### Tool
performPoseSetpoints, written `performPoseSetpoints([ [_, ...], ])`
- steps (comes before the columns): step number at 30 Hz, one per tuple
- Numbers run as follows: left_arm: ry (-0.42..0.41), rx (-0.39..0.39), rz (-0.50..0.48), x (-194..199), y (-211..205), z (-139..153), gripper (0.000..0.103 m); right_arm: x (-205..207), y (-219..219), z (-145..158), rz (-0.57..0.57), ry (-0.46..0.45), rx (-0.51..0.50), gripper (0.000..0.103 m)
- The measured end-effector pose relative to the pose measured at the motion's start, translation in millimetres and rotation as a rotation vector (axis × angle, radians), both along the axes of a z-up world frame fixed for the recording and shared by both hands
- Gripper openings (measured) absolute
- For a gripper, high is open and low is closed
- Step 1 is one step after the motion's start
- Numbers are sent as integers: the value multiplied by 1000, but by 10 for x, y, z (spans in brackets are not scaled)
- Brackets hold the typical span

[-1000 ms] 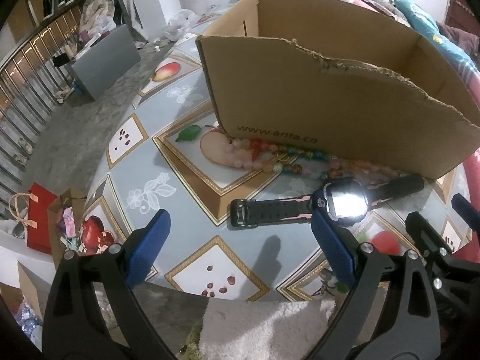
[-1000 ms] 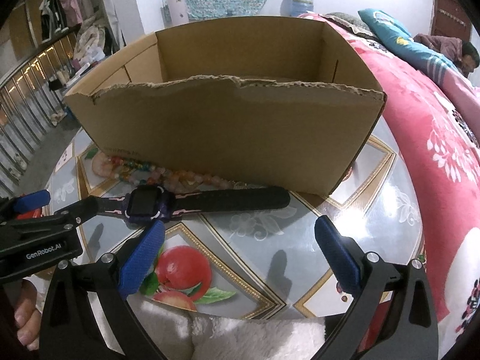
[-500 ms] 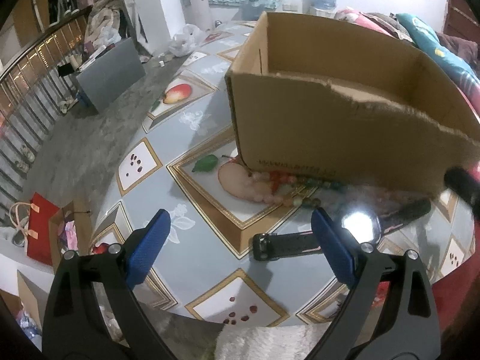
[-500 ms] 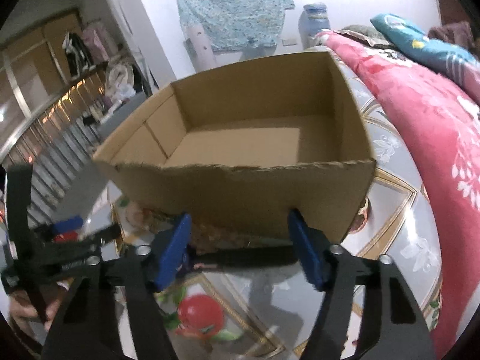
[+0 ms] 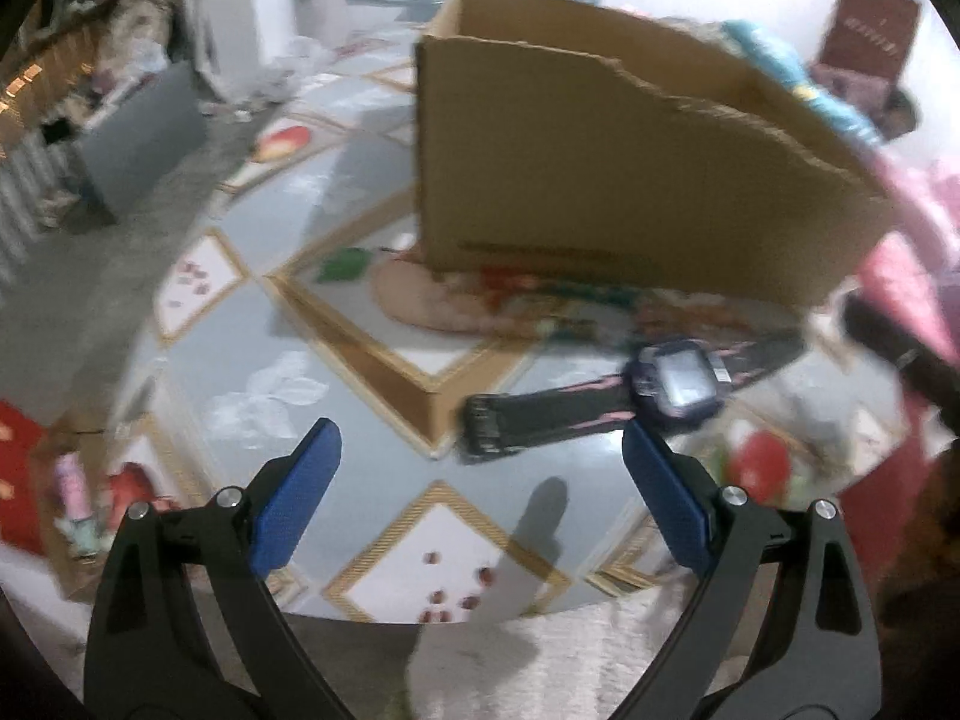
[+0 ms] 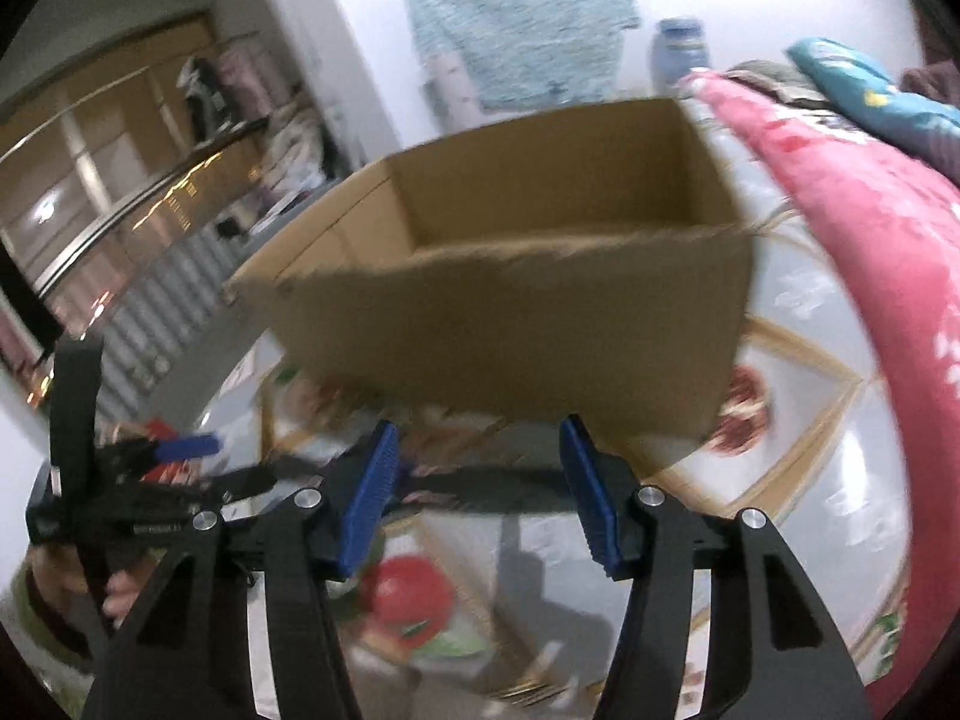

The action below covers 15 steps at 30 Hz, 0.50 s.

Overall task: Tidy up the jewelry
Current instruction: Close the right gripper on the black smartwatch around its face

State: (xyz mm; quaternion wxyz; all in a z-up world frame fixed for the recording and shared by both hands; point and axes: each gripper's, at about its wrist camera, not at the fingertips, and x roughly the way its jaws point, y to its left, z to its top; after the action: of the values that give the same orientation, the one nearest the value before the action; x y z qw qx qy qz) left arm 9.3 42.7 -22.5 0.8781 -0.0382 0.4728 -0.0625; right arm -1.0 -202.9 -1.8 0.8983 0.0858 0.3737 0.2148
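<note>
Watch [image 5: 672, 387] lying crosswise ahead of 2 grippers

Right gripper [image 6: 480, 495] straddles its strap without visibly pinching; left gripper [image 5: 480, 492] gapes empty, just short of it.

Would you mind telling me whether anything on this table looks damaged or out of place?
The cardboard box is damaged: its near wall has a ragged, torn top edge that steps down unevenly. The smartwatch and a bead bracelet lie loose on the table in front of the box, not inside it.
</note>
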Motion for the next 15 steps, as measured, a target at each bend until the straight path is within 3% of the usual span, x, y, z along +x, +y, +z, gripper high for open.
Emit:
performPoseSetpoints([
  [4,0,-95,5,27,66,27,91,-22,256,-38,76,7,-1,55],
  [7,24,-123,11,75,73,0,91,39,391,-79,109,22,-7,55],
  [15,33,-249,-32,120,76,-127,90,147,552,-228,134,99,-14,51],
])
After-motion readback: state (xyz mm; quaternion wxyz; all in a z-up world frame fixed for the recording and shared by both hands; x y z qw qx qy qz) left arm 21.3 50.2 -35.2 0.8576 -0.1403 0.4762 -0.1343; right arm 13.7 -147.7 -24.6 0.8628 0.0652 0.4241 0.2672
